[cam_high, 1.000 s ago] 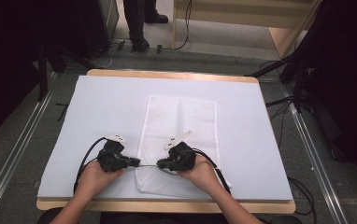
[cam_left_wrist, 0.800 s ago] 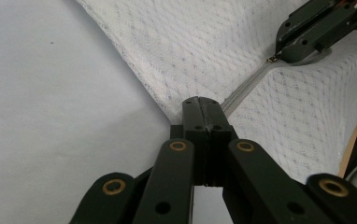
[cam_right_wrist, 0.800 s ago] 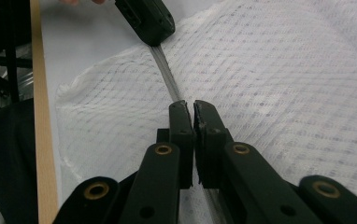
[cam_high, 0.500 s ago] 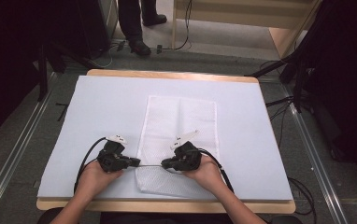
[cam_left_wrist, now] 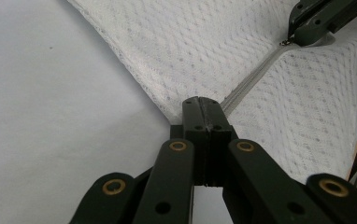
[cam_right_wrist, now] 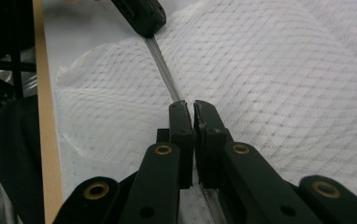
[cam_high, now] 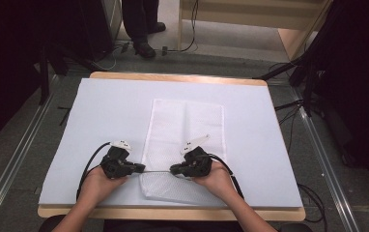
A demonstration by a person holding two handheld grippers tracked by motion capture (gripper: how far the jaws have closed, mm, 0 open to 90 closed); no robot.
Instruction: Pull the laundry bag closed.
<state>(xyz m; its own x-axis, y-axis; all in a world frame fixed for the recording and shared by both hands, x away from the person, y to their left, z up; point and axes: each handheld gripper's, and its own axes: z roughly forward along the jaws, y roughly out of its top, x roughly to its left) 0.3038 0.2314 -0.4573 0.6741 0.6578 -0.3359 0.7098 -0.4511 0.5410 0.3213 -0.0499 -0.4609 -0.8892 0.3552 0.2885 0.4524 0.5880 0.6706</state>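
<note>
Since a moment ago my right tool [cam_high: 175, 170] has slid toward 3 o'clock; both tools, left tool [cam_high: 141, 168] too, pinch the white mesh zippered bag [cam_high: 185, 130] at the worktop's [cam_high: 100, 111] 6 o'clock. I'd keep the zipper taut.

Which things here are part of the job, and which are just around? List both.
In the job:
- white mesh bag, its zipper pulled taut
- left gripper, shut on the zipper line
- right gripper, shut on the zipper line

Just around:
- table
- cables on the floor
- a person's shoes beyond the table
</note>
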